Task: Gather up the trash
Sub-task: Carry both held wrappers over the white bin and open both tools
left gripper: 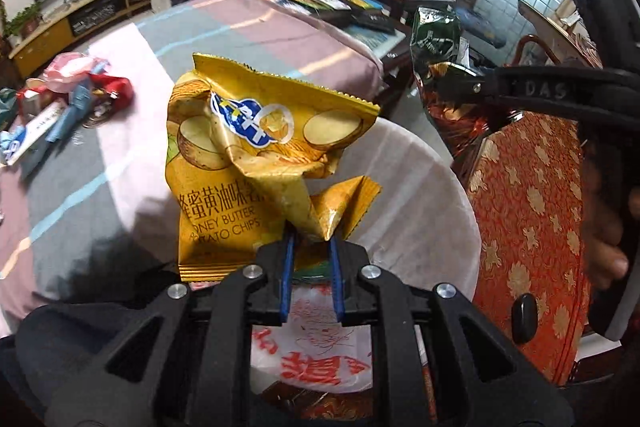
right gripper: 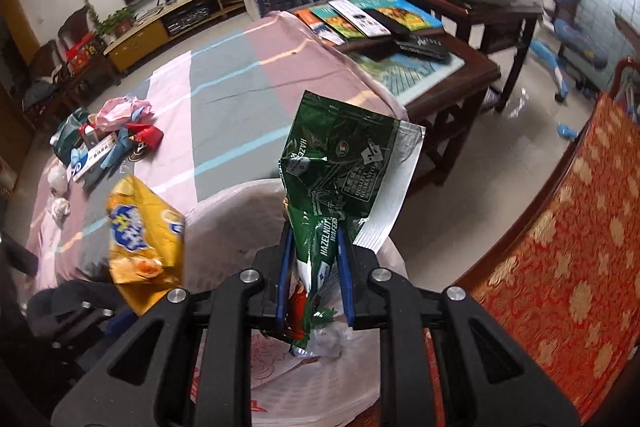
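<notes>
My left gripper (left gripper: 311,239) is shut on a crumpled yellow honey butter chips bag (left gripper: 256,155) and holds it above a white plastic trash bag (left gripper: 420,211) with red print. The yellow bag also shows in the right wrist view (right gripper: 144,235). My right gripper (right gripper: 314,239) is shut on a green hazelnut wafers wrapper (right gripper: 340,163) above the same white bag (right gripper: 240,223). In the left wrist view the green wrapper (left gripper: 434,35) hangs at the upper right, in the right gripper (left gripper: 460,83). A pile of more wrappers (right gripper: 108,143) lies on the striped cloth to the left.
The table has a pink and grey striped cloth (right gripper: 224,87). A red and gold patterned cushion (right gripper: 560,267) is on the right. A dark wooden table (right gripper: 420,63) with books stands beyond. A TV and a low cabinet (right gripper: 176,11) are at the far wall.
</notes>
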Motion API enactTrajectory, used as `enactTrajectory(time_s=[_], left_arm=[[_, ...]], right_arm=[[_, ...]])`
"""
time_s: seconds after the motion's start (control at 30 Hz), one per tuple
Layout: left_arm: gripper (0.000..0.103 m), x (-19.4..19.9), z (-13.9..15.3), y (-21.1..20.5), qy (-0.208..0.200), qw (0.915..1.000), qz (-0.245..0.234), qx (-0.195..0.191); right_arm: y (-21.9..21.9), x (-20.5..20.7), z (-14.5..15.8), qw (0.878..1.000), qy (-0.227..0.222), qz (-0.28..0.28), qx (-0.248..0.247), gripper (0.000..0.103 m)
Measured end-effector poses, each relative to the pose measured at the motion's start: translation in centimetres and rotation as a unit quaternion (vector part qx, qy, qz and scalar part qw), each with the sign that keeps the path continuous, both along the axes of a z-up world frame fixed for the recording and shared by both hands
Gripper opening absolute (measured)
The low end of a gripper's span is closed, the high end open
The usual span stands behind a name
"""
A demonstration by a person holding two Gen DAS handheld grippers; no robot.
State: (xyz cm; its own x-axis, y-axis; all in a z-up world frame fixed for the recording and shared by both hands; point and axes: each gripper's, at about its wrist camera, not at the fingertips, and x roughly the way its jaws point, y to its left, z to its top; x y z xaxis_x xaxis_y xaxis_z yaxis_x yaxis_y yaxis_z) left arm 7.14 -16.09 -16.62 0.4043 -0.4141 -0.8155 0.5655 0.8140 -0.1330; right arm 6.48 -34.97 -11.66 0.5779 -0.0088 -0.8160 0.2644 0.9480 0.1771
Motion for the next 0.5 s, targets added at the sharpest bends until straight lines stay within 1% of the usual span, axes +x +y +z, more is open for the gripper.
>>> enactTrajectory(time_s=[0.1, 0.17, 0.2, 0.23, 0.27, 0.33, 0.43, 0.5], left_arm=[[0.018, 0.7, -1.5, -0.7, 0.016, 0.9998, -0.011, 0.011], [0.032, 0.3, -2.3, -0.7, 0.022, 0.9993, -0.018, 0.023], [0.045, 0.4, -2.4, -0.6, 0.026, 0.9993, -0.02, 0.021], [0.052, 0.3, -2.5, -0.5, 0.03, 0.9992, -0.021, 0.017], [0.054, 0.2, -2.4, -0.4, 0.033, 0.9991, -0.022, 0.014], [0.063, 0.4, -2.2, 0.4, 0.031, 0.9994, -0.011, 0.011], [0.068, 1.0, -1.7, 1.9, 0.023, 0.9995, 0.022, 0.001], [0.069, 1.6, -1.2, 3.6, 0.016, 0.9984, 0.053, -0.011]], right_arm=[[-0.4, 0.0, 0.0, 1.0, 0.004, -0.005, 0.01, 0.021], [-0.1, 0.1, 0.0, 1.0, 0.004, -0.002, 0.007, 0.021], [0.2, 0.1, -0.1, 1.0, 0.006, 0.002, 0.005, 0.021], [0.4, 0.2, -0.3, 1.0, 0.009, 0.004, 0.005, 0.021], [0.5, 0.2, -0.5, 1.0, 0.012, 0.006, 0.008, 0.021], [1.0, 0.4, -1.0, 1.0, 0.021, 0.012, 0.015, 0.021], [2.1, 0.7, -2.1, 0.999, 0.034, 0.022, 0.018, 0.021], [2.9, 0.8, -2.9, 0.998, 0.045, 0.031, 0.018, 0.021]])
